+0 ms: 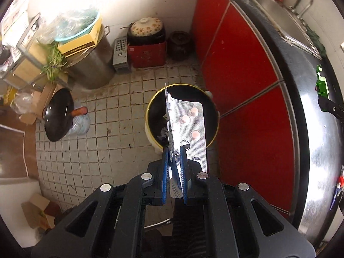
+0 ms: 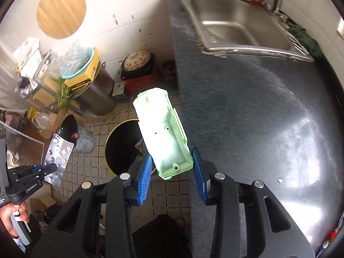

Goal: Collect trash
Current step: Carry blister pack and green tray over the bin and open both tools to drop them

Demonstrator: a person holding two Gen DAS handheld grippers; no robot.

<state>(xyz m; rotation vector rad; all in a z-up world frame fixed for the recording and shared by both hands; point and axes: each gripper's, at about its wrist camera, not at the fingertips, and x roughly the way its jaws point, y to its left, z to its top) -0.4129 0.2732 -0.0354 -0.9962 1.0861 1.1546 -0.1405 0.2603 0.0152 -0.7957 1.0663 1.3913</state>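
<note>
My left gripper (image 1: 174,150) is shut on a silver blister pack (image 1: 189,126) with a few pink pills left in it. It hangs right above the yellow-rimmed trash bin (image 1: 150,109), which stands on the tiled floor and has dark scraps inside. My right gripper (image 2: 172,172) is shut on a pale green plastic shell (image 2: 163,133), hollow side up, held over the floor between the bin (image 2: 120,146) and the counter edge. In the right wrist view the left gripper (image 2: 46,168) with the blister pack (image 2: 58,154) shows at the far left, with a person's hand (image 2: 13,217) on its grip.
Red cabinet doors (image 1: 247,64) and a dark counter (image 2: 258,107) with a steel sink (image 2: 236,25) run along the right. A black wok (image 1: 58,118), a big steel pot (image 1: 90,68), a clay pot on a red box (image 1: 146,30) and cardboard boxes (image 1: 36,210) crowd the floor.
</note>
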